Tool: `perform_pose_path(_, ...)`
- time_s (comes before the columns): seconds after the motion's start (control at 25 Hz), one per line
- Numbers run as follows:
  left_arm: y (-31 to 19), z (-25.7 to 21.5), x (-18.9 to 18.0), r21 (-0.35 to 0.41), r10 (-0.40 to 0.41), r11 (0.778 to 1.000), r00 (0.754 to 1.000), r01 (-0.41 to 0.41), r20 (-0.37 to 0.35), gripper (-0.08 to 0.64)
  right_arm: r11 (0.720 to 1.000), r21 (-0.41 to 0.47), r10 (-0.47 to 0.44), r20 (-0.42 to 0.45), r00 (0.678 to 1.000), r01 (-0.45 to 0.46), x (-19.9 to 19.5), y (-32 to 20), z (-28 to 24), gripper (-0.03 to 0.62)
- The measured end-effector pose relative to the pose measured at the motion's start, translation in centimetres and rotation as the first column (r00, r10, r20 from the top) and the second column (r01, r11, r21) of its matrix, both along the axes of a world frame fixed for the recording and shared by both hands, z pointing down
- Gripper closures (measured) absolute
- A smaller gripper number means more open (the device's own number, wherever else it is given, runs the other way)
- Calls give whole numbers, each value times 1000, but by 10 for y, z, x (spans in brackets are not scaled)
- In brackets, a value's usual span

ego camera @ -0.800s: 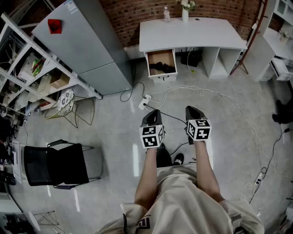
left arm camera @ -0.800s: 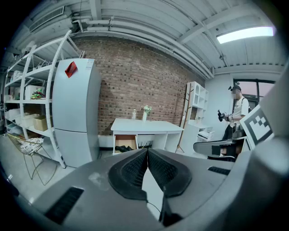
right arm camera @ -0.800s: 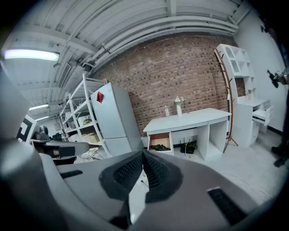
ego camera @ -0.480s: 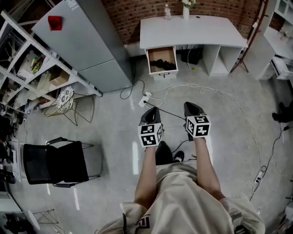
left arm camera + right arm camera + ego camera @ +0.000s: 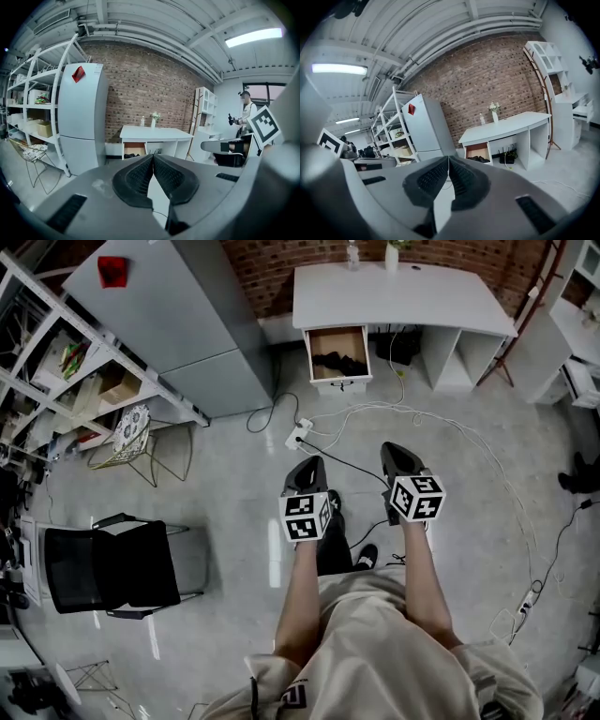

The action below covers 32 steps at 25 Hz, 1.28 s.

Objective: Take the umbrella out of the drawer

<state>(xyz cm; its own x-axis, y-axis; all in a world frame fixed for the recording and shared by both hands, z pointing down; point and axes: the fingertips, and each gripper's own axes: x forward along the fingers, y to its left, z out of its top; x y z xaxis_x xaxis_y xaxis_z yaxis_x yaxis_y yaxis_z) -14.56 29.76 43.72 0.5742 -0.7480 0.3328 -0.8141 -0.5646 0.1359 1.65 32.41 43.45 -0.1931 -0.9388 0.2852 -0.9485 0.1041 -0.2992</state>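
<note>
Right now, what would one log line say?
left claw: shut, empty | right claw: shut, empty | drawer: open, far ahead, dark item inside

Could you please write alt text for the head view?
Seen from above, a person holds the left gripper and right gripper out over a grey floor, facing a white desk whose open drawer holds a dark object. A black chair stands at left.

We can read no word or number anywhere. The red sticker (image 5: 112, 270) on the fridge (image 5: 178, 334) is too small for reading. The cubes of the left tool (image 5: 316, 461) and the right tool (image 5: 390, 447) carry black-and-white square markers, which are patterns and not letters. A dark print (image 5: 293, 698) on the person's clothing is also not legible to us.
</note>
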Motion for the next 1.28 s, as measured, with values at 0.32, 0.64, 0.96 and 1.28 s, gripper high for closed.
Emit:
perform_pose_path(0.32, -61, -5, 26, -24, 50, 998, 998, -51, -24, 551, 997, -75, -16, -145, 989, 6, 4, -32, 4, 525)
perform_pose_path(0.64, -133, -6, 50, -36, 128, 991, 991, -129, -34, 551, 992, -111, 34, -168, 985, -53, 30, -87, 18, 525)
perform_pose_path(0.96, -228, -13, 54, -21, 130, 991, 991, -131, -45, 551, 993, -98, 55, -105, 993, -66, 41, -169, 16, 525)
perform_pose_path(1.28, -287, -23, 46, 6, 178, 984, 971, -180, -161, 551, 990, -103, 81, -139, 987, -95, 37, -226, 7, 523)
